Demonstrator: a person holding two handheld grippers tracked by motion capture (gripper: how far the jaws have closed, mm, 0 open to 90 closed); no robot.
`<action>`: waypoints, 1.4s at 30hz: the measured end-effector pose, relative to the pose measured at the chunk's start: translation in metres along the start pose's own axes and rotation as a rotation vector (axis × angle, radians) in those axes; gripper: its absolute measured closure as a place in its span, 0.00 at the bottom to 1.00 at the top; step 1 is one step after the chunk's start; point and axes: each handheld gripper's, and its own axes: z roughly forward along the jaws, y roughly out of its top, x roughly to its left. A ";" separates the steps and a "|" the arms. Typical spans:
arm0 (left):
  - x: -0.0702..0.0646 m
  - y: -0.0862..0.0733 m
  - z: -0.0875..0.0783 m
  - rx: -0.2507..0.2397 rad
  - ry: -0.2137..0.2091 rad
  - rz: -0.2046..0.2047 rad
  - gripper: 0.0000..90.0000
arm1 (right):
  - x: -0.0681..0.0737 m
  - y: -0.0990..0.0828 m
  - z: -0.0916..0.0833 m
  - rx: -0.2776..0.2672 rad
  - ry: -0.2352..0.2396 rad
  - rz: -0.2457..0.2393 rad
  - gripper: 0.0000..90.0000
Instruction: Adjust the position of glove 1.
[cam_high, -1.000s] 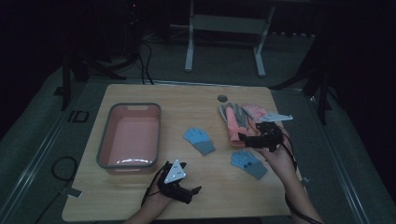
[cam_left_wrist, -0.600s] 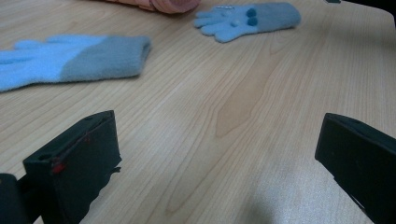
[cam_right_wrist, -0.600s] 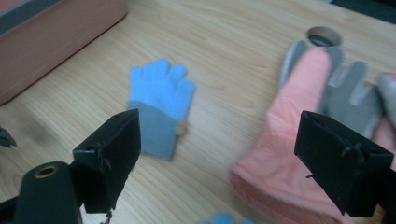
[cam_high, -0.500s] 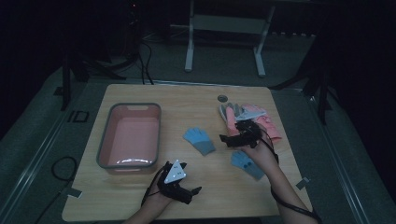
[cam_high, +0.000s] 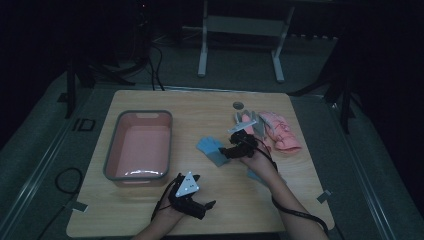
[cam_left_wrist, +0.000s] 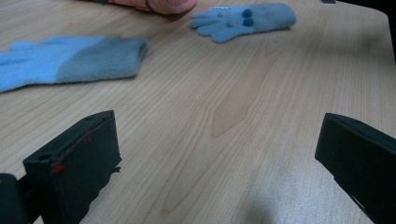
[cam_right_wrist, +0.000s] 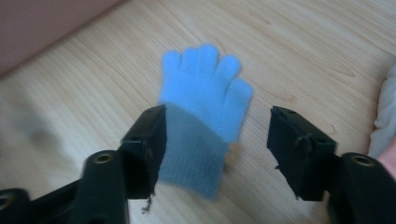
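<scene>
At the left of the bench (cam_high: 150, 100) we see a pink tub (cam_high: 139, 145), and near the front edge our left claw (cam_high: 200, 204) rests with its jaws wide apart and nothing between them. Toward the middle lies a blue glove (cam_right_wrist: 198, 112), flat, fingers pointing toward the tub. Our right claw (cam_right_wrist: 217, 149) hangs over its grey cuff; its jaws have just been closing, straddle the cuff and do not pinch it. Farther right sits a pink glove (cam_high: 282, 131).

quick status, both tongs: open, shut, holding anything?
Left tongs: open, empty.
Right tongs: open, just been closing around blue glove, not gripping yet.
</scene>
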 end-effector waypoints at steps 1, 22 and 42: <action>0.000 0.000 0.000 -0.001 0.000 -0.001 0.00 | 0.000 0.000 0.003 0.006 0.015 0.001 0.50; -0.001 0.000 0.000 0.004 -0.007 0.006 0.00 | 0.004 0.014 0.063 0.144 0.064 -0.079 0.74; 0.001 0.000 0.001 0.005 -0.009 -0.004 0.00 | 0.024 0.015 0.018 0.056 -0.028 0.087 0.96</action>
